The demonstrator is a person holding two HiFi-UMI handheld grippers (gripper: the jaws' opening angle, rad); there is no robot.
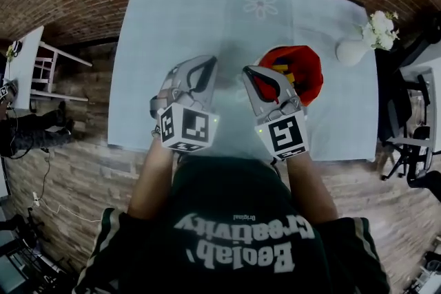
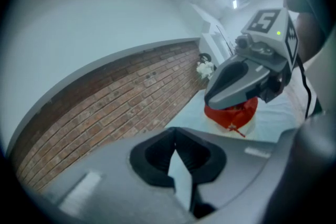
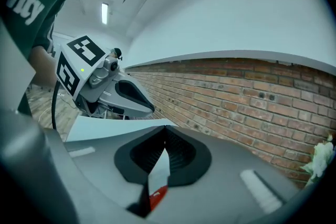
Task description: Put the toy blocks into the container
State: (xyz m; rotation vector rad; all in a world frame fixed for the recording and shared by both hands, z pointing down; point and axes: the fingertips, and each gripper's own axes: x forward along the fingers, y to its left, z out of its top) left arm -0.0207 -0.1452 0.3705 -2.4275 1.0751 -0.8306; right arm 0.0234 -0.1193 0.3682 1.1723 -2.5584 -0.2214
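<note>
A red container (image 1: 303, 72) stands on the pale blue tablecloth (image 1: 186, 17), right of centre, with several toy blocks (image 1: 281, 69) inside it. My right gripper (image 1: 247, 69) hovers just left of the container, shut and empty. My left gripper (image 1: 212, 60) is beside it further left, also shut with nothing in it. In the left gripper view the jaw tips (image 2: 176, 131) meet, and the right gripper (image 2: 244, 78) partly hides the container (image 2: 231, 115). The right gripper view shows its tips (image 3: 165, 128) together and the left gripper (image 3: 107, 86) over the table's corner.
A white vase of flowers (image 1: 358, 46) stands near the table's right edge, beyond the container. A white chair (image 1: 45, 69) is left of the table and dark chairs (image 1: 413, 148) are to its right. Brick flooring surrounds the table.
</note>
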